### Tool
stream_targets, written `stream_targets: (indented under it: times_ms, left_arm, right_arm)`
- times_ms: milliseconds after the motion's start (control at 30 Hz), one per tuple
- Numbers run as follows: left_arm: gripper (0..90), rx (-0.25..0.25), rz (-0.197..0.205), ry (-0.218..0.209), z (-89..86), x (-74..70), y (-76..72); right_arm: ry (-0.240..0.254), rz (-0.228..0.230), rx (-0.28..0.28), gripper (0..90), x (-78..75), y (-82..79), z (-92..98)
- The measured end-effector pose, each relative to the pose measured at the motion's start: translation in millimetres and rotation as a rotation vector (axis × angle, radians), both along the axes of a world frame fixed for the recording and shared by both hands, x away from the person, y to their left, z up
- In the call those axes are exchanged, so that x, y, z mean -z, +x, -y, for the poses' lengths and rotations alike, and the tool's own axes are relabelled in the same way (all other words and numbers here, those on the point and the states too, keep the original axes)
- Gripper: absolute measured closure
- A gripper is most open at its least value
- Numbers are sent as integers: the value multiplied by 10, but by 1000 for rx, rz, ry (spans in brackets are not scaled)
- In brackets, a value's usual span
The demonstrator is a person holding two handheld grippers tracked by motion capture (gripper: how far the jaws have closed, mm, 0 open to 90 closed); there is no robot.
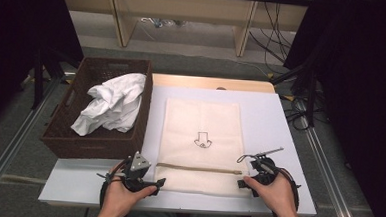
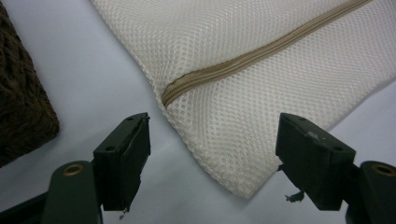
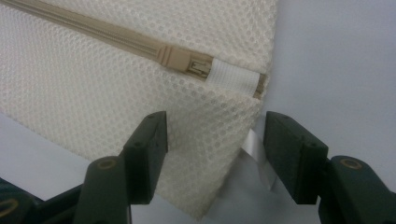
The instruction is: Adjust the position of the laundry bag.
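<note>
**Both grippers set at the near corners of the mesh bag**

The mesh laundry bag lies flat on the white table, in the middle, its zipper running across the end nearest the person. That placement puts the opening within easy reach of both hands. The zipper looks closed, with its slider parked at the right end beside a white tab.

The left gripper rests just off the bag's near left corner, jaws wide apart with that corner lying between them, the pads not pressing on it. The right gripper mirrors it at the near right corner, jaws likewise wide, the mesh edge and a small white label between them without being pinched. Judging by this, one hand is meant to steady the bag while the other works the slider.

To the left, touching the table's edge, a brown woven basket holds crumpled white cloth, probably waiting to go into the bag.
</note>
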State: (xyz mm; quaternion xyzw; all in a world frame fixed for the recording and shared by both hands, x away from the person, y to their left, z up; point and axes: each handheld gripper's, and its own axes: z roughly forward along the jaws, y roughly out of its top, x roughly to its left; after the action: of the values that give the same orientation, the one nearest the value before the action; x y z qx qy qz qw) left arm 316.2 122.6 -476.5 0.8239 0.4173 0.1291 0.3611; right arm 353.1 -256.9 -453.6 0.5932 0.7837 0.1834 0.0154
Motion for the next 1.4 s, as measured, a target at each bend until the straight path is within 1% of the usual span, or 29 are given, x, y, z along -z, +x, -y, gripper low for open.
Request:
stream_targets:
  times_ms: [33,67,133,233,267,300,333,533,600,633,667,700,733,767,800,833,867,900,933,967,1000,1033,1067,1100,1200,1233,1300,1367,1400]
  left_arm:
    - [262,0,-1,-1,0,0,1]
    - [263,-1,0,-2,0,1,1]
    - [263,-4,0,-4,0,3,1]
    - [263,4,-1,10,-5,3,5]
    - [263,16,-18,13,-12,-7,9]
    - [264,3,-5,7,-1,4,5]
    - [264,6,-3,10,-2,3,7]
    - [263,-4,-13,7,9,29,17]
    - [263,-2,-20,4,11,33,26]
    - [264,-12,-17,4,17,37,27]
    - [264,0,-31,6,12,32,37]
    - [266,-21,-22,-10,31,52,37]
    - [266,-7,-19,8,22,53,47]
    - [266,-11,-24,1,32,63,49]
    - [267,-7,-24,3,35,66,53]
    - [267,10,-33,11,30,59,62]
    - [267,1,-23,5,40,69,60]
    - [268,3,-22,7,40,69,62]
    - [268,2,-23,10,39,68,62]
    - [267,-1,-20,12,40,70,61]
    - [267,0,-23,11,38,72,63]
    - [268,-7,-30,3,42,76,60]
    - [268,-7,-30,4,43,76,60]
    - [268,-4,-27,8,42,73,60]
    - [268,2,-23,9,43,76,63]
    - [268,-2,-21,12,45,76,61]
    - [268,1,-27,9,42,77,65]
    - [268,-10,-30,3,46,83,65]
    - [268,-5,-23,13,41,78,65]
  right_arm:
    - [0,0,0,415,0,0,0]
    - [-12,16,-25,415,18,12,3]
    - [-13,18,-26,415,17,12,2]
    - [-14,12,-16,420,16,9,-5]
    - [-12,14,-17,426,13,7,-8]
    - [-10,10,-16,435,12,11,-4]
    - [-11,11,-20,452,12,13,1]
    - [-40,4,-14,473,4,3,-34]
    - [-47,4,-22,490,2,1,-41]
    - [-74,12,-17,539,1,4,-42]
    - [-74,12,-17,539,1,4,-42]
    - [-76,10,-12,546,2,4,-43]
    - [-83,14,-17,556,4,3,-45]
    - [-95,18,-21,584,4,0,-53]
    - [-113,24,-23,604,2,-6,-67]
    - [-113,24,-23,604,2,-6,-67]
    - [-121,32,-30,624,9,-3,-66]
    - [-137,26,-42,647,12,12,-65]
    - [-137,26,-42,647,12,12,-65]
    - [-154,26,-52,664,14,13,-64]
    - [-154,26,-52,664,14,13,-64]
    - [-169,29,-49,694,14,13,-72]
    - [-169,29,-49,694,14,13,-72]
    - [-172,19,-24,714,10,15,-89]
    - [-169,17,-22,731,11,16,-88]
    - [-154,20,-38,780,13,21,-81]
    - [-156,20,-38,797,14,23,-82]
    - [-155,14,-34,815,22,27,-85]
    - [-149,5,-24,828,19,28,-88]
